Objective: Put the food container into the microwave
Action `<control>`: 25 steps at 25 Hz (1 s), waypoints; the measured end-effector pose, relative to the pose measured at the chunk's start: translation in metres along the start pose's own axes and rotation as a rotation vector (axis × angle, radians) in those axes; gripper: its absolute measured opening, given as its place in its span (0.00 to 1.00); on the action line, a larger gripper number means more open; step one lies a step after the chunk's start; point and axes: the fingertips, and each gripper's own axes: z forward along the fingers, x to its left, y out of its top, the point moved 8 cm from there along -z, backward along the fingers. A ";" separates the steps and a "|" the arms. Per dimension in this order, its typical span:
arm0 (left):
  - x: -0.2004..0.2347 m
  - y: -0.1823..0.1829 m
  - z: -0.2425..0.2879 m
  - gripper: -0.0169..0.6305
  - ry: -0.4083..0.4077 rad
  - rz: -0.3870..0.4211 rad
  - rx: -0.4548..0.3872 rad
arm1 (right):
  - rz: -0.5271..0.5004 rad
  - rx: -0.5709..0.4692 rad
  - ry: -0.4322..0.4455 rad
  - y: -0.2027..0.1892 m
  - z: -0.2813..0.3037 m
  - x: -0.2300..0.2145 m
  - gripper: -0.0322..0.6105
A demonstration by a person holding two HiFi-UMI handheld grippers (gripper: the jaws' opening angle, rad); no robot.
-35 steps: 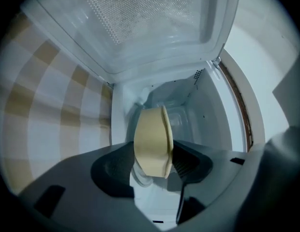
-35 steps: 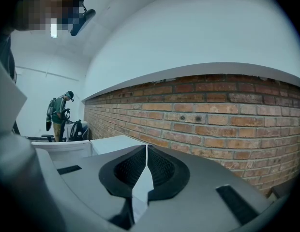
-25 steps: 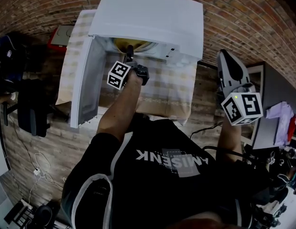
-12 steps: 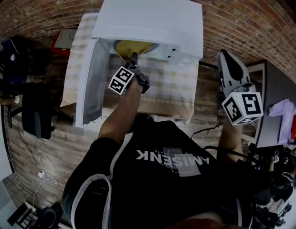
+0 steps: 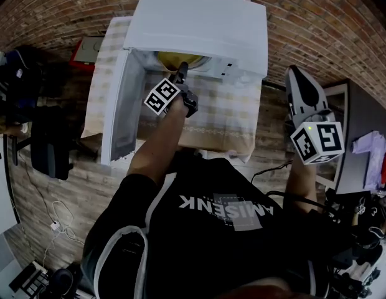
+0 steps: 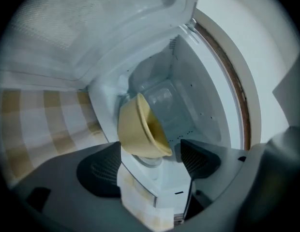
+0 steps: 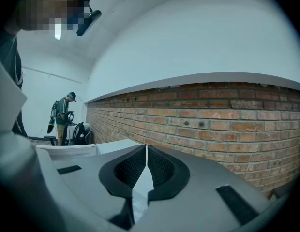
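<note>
The food container (image 6: 140, 129), a yellow bowl, is seen inside the open cavity of the microwave (image 5: 199, 23), which stands at the far side of a table covered with a checked cloth (image 5: 227, 117). The door (image 5: 121, 111) is swung wide to the left. The left gripper (image 6: 149, 166) is held at the mouth of the cavity with its jaws spread wide. The bowl lies just beyond and between them, and no grip on it is seen, though whether the left pad brushes its wall cannot be told. The right gripper (image 7: 146, 166) is kept well off to the right, its jaws pressed together on nothing and pointed at a brick wall (image 7: 227, 115).

The placing appears all but done, so a clean release is judged to be the step in hand. The jaws should be kept fully apart and drawn straight back toward the near side, so that the rim is not caught and the bowl is not dragged or tipped. The door would then have to be shut.
</note>
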 end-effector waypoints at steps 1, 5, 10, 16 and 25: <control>-0.003 -0.001 0.000 0.61 0.002 0.034 0.018 | 0.001 0.001 0.000 -0.001 0.000 0.000 0.12; 0.000 -0.003 -0.010 0.64 0.069 0.091 0.037 | 0.011 -0.009 -0.008 -0.001 -0.002 -0.001 0.12; 0.016 -0.005 -0.023 0.64 0.113 0.109 0.036 | 0.010 -0.017 -0.007 0.000 -0.003 0.001 0.12; 0.011 -0.014 -0.049 0.63 0.100 0.200 0.036 | 0.010 -0.028 -0.012 0.003 -0.008 0.005 0.12; 0.011 -0.004 -0.061 0.18 0.134 0.266 0.019 | 0.017 -0.041 -0.011 0.006 -0.010 0.010 0.12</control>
